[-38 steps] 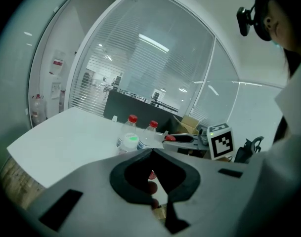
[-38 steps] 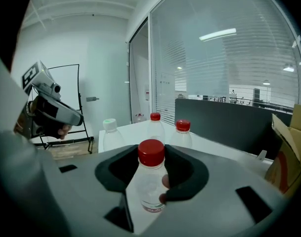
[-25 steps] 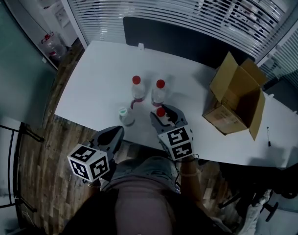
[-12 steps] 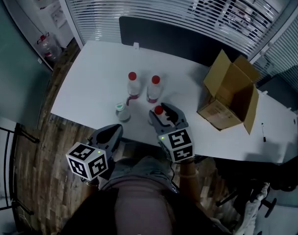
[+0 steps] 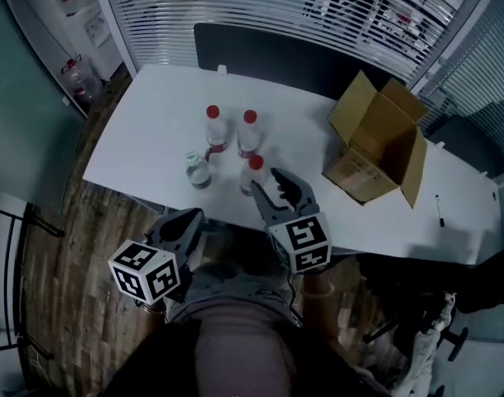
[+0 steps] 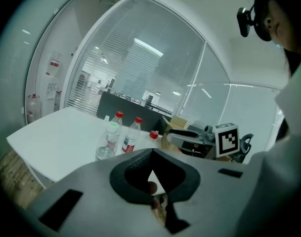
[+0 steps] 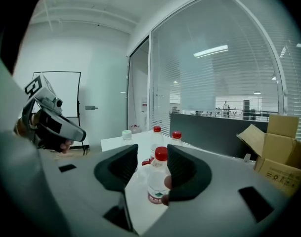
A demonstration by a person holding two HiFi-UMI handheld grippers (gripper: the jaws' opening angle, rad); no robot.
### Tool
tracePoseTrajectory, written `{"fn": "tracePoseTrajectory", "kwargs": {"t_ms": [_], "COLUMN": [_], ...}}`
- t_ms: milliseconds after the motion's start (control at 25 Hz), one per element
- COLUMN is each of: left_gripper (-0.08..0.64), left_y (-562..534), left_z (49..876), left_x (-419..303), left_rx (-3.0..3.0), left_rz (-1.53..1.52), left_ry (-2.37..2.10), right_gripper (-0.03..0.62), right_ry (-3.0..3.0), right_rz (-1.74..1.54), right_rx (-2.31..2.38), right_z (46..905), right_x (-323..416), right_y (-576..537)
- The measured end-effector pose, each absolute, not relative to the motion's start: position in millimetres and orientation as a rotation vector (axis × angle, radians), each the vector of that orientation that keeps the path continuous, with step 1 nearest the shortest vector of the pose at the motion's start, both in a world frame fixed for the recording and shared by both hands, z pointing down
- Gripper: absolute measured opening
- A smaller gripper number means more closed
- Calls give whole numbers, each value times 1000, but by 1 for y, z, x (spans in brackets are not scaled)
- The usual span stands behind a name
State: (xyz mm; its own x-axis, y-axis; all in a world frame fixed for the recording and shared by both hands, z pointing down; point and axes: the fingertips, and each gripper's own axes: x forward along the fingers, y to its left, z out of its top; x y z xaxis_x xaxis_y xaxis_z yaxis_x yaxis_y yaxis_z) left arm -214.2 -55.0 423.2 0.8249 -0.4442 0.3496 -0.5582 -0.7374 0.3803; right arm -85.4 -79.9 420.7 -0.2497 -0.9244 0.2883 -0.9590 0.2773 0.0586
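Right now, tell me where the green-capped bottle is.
In the head view the green-capped bottle stands near the front edge of the white table, leftmost of the four bottles, just in front and left of a red-capped bottle.

Open cardboard box [image 5: 363,168] (flaps up) on white table [image 5: 144,139], rt side, w/ dark partition [image 5: 268,52] behind.

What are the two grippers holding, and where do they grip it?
Nothing. The right gripper is open, with the red-capped bottle standing free on the table before its jaws. The left gripper is shut and empty.
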Motion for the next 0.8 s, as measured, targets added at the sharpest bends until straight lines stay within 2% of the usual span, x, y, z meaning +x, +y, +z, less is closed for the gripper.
{"fn": "tracePoseTrajectory", "kwargs": {"t_ms": [280,560,800], "left_gripper": [8,8,8], "left_y": [1,56,92], "left_z": [415,410,409], "left_x": [-223,-228,-231], "left_rx": [2508,2501,2505], "left_rz": [281,268,279], "left_ry": [-798,-831,-835], "right_gripper": [175,65,42], "right_ry": [-2292,-2262,-2307], "right_rz": [211,200,223], "right_rx": [1710,1801,1808], "right_z": [420,413,409], "right_x": [-89,-83,-90], "right_y": [-20,37,72]}}
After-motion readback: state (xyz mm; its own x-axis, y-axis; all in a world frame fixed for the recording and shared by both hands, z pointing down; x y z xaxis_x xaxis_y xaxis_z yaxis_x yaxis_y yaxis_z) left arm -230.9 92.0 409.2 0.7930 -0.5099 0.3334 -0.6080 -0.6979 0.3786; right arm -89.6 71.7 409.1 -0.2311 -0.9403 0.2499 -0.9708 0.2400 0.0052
